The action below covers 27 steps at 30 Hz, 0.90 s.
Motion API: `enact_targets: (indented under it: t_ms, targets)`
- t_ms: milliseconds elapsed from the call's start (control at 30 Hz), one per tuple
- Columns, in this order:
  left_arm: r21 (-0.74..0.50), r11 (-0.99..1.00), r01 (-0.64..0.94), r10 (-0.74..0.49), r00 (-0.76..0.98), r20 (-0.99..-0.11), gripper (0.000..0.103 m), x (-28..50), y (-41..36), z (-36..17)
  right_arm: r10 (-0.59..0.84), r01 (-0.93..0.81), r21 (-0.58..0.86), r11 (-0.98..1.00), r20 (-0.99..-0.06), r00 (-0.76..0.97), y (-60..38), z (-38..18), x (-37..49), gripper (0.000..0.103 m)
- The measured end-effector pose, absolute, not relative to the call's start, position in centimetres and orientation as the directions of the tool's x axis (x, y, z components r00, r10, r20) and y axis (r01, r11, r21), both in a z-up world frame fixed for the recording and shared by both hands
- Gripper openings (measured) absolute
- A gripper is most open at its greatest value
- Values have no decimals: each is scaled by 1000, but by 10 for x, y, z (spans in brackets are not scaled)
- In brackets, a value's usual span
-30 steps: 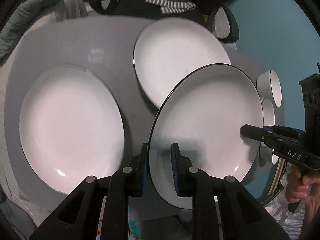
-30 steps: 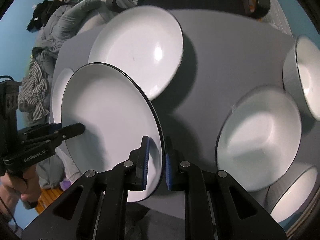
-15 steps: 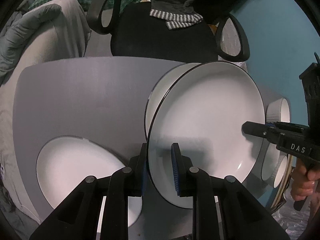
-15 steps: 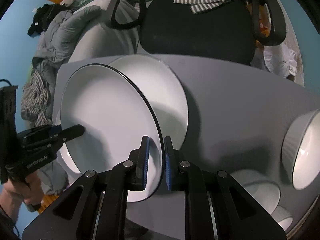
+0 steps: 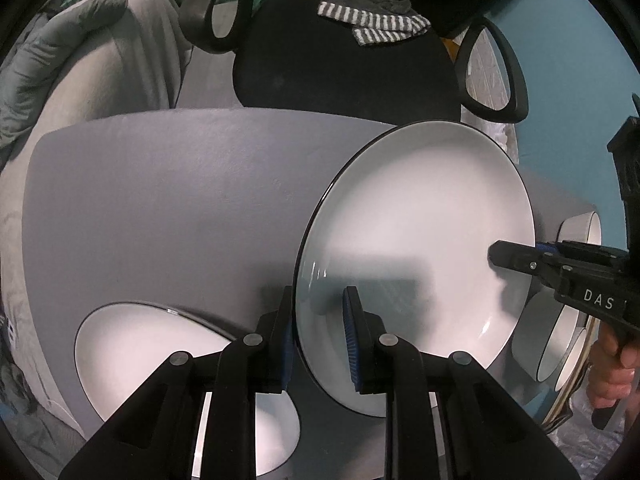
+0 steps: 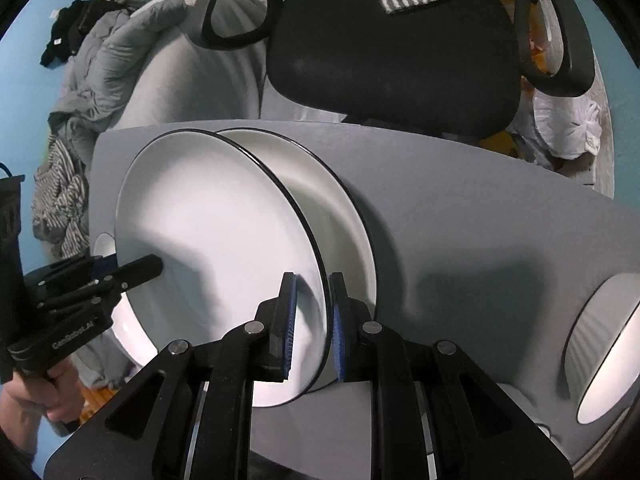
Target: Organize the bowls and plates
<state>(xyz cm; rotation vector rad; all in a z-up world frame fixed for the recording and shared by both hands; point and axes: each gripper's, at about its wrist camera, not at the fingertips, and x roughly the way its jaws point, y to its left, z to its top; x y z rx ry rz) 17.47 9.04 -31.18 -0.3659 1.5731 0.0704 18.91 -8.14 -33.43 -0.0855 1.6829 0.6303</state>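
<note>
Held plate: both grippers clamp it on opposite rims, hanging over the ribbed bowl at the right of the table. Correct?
Not quite. Both the left gripper and right gripper do clamp the held plate on opposite rims, but the right wrist view shows it over the second plate lying on the grey table. The ribbed bowl sits apart, further right.

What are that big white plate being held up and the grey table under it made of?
The held plate looks like glazed ceramic or stoneware: glossy white with bright glints and a thin dark line painted on its rim. It could also be melamine. The table top looks matte grey with a fine, grainy texture and no shine, perhaps laminate or a mat. The pictures do not settle which.
</note>
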Motion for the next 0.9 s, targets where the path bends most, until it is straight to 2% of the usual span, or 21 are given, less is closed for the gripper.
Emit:
enact_targets:
  t_ms: [333, 433, 533, 600, 667, 733, 800, 900]
  targets:
    - [-173, 952, -252, -183, -19, -983, 22, 181, 87, -316, 201, -409, 282, 868, -952, -229, -73, -338, 196, 19]
    - [-170, 958, -230, -180, -23, -983, 22, 184, 86, -316, 167, -420, 256, 871, -957, -238, -68, -338, 196, 24]
    - [-157, 965, -211, -167, -33, -985, 29, 187, 84, -318, 143, -420, 243, 874, -956, -257, -61, -338, 195, 39]
    - [-143, 968, -205, -155, -42, -987, 41, 187, 84, -319, 123, -424, 235, 875, -954, -274, -54, -340, 195, 47]
    - [-139, 968, -207, -151, -44, -988, 42, 186, 83, -320, 116, -409, 242, 880, -944, -309, -50, -344, 197, 59]
    - [-132, 969, -210, -143, -42, -989, 44, 185, 84, -318, 79, -399, 217, 891, -940, -333, -44, -347, 200, 59]
    - [-124, 969, -214, -135, -35, -990, 52, 183, 86, -315, 46, -397, 189, 898, -938, -344, -40, -348, 203, 59]
    - [-121, 968, -222, -129, -25, -991, 52, 182, 90, -311, 18, -390, 159, 907, -940, -341, -37, -347, 205, 59]
